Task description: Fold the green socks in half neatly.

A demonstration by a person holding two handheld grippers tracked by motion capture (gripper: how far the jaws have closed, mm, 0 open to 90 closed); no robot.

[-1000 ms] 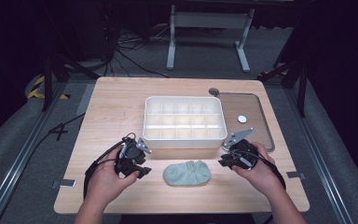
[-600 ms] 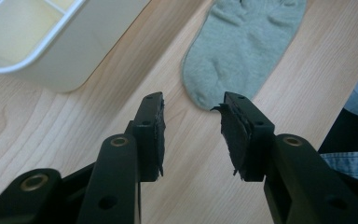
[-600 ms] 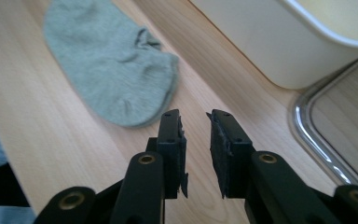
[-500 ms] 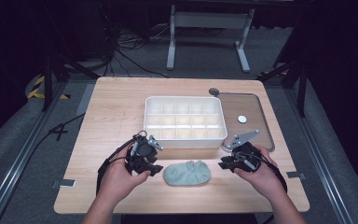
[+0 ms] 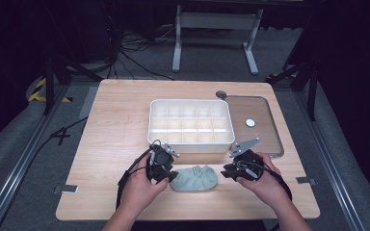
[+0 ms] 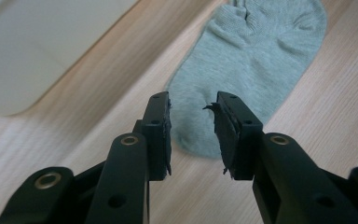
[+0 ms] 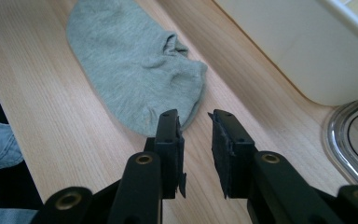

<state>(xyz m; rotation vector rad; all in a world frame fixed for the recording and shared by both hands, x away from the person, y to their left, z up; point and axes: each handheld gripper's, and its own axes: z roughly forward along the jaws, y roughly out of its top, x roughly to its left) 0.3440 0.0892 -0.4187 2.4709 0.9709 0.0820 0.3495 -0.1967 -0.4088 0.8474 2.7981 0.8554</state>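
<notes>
Item: one grey-green ankle sock [image 5: 194, 177], lying flat on the wooden table [image 5: 111, 125] near its near edge, midway between the two hands and just near of the white compartment tray [image 5: 191, 125]. Left gripper [image 5: 166, 174], held in the person's left hand [image 5: 139, 188], stood at the sock's left end; in the left gripper view its black jaws were partly apart, having just been closing, with the sock's rounded end [image 6: 242, 70] seen through the gap and the pads [image 6: 161, 135] not yet pressing on the fabric (nothing gripped). Right gripper [image 5: 231, 169], held in the right hand [image 5: 262, 180], stood just right of the sock; its jaws were likewise partly apart, having just been opening a little, poised over bare wood beside the sock's cuff end [image 7: 135, 65], holding nothing. Also present: a clear lid [image 5: 260, 122] with a white knob, lying flat to the right of the tray, touching or nearly touching its side.
</notes>
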